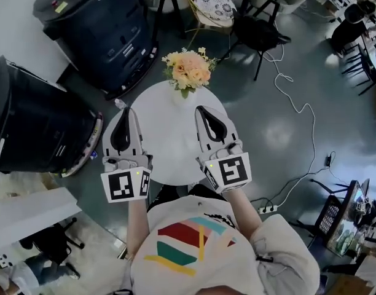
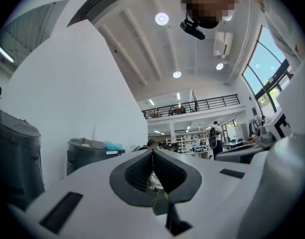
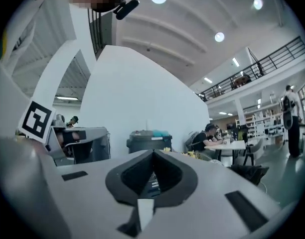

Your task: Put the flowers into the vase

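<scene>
Your left gripper [image 1: 123, 112] and right gripper [image 1: 201, 109] are both closed and empty; the flowers [image 1: 188, 70] stand ahead of them on the table [image 1: 169, 125].

Glossy grey floor [image 1: 335, 121]; round white table [image 1: 169, 141]; dark bins [image 1: 102, 29]

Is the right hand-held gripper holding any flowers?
No, the right hand-held gripper is shut on nothing; the flowers sit at the far edge of the table.
</scene>
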A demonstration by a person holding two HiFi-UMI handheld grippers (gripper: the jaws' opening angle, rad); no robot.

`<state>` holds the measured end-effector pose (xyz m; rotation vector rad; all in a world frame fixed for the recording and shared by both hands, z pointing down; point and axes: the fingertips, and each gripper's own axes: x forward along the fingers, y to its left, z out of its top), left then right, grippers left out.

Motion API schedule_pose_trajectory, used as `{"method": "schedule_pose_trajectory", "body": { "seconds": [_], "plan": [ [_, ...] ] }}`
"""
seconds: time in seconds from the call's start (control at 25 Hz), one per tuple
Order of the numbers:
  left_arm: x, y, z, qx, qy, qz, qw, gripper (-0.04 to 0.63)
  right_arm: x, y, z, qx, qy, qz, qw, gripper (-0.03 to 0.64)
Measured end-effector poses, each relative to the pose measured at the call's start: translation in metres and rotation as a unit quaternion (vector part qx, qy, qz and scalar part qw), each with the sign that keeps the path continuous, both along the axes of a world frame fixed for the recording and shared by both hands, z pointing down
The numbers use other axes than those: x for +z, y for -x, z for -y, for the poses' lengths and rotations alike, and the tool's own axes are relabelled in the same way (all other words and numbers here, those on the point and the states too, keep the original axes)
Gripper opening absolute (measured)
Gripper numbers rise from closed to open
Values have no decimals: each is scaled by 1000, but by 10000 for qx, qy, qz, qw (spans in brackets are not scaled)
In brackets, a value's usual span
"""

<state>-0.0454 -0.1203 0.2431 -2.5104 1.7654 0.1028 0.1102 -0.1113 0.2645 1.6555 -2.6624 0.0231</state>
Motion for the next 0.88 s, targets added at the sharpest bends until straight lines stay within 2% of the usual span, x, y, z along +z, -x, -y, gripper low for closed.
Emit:
{"method": "schedule_pose_trajectory", "body": {
  "seconds": [0.16, 0.28, 0.36, 0.52, 0.88],
  "plan": [
    [-17, 2, -7, -8, -248, 38, 9997, 8, -22, 13, -14, -191, -581, -443, 9971, 12],
    [-16, -7, -16, 108, -221, 96, 9997, 8, -22, 33, -26, -773, -614, -591, 9934, 14],
    [-13, -11, -18, 141, -202, 135, 9996, 8, -23, 43, -28, -922, -665, -675, 9912, 14],
    [-16, -13, -17, 183, -254, 187, 9993, 8, -26, 52, -30, -894, -798, -978, 9880, 14],
    [-26, -12, -10, 162, -359, 220, 9990, 8, -35, 36, -17, -677, -768, -734, 9920, 14]
  ]
}}
